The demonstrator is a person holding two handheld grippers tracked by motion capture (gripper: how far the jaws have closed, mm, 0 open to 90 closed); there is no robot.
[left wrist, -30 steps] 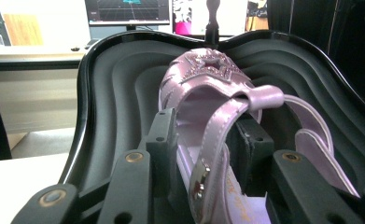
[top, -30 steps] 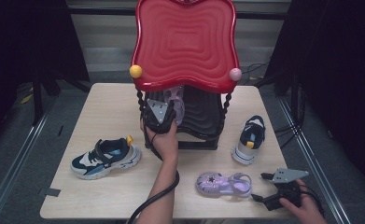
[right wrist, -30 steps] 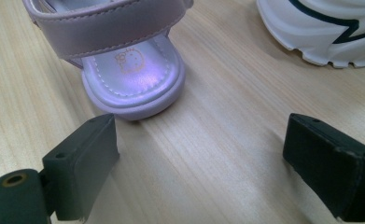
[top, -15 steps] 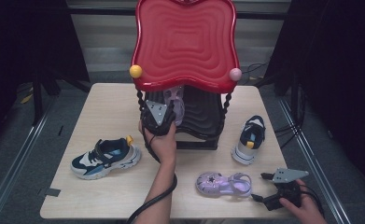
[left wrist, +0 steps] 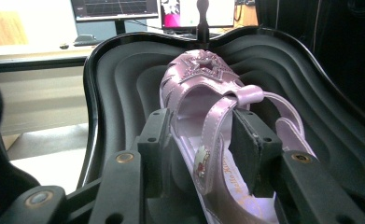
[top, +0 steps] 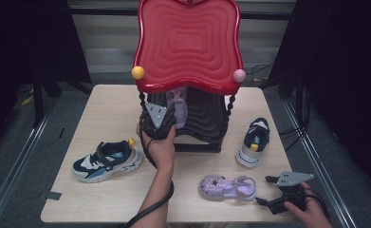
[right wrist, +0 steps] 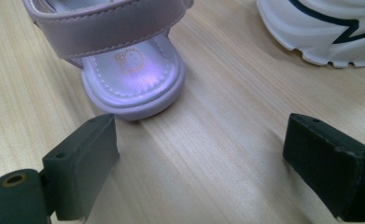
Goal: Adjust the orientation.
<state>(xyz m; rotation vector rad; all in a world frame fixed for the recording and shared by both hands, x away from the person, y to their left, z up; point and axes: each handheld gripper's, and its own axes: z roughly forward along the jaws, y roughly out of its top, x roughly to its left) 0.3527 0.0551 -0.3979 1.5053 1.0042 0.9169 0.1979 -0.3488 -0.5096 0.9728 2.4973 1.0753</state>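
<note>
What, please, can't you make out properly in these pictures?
- High view: the red top hides most of the shelved sandal.
- Left gripper view: the bottom edge cuts off its heel.
- Right gripper view: the top edge cuts off the table sandal and the white sneaker.

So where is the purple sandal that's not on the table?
In the high view the purple sandal lies on the black lower shelf under the red top, toward its left side, between the fingers of the left gripper, whose jaws have just been opening.
</note>
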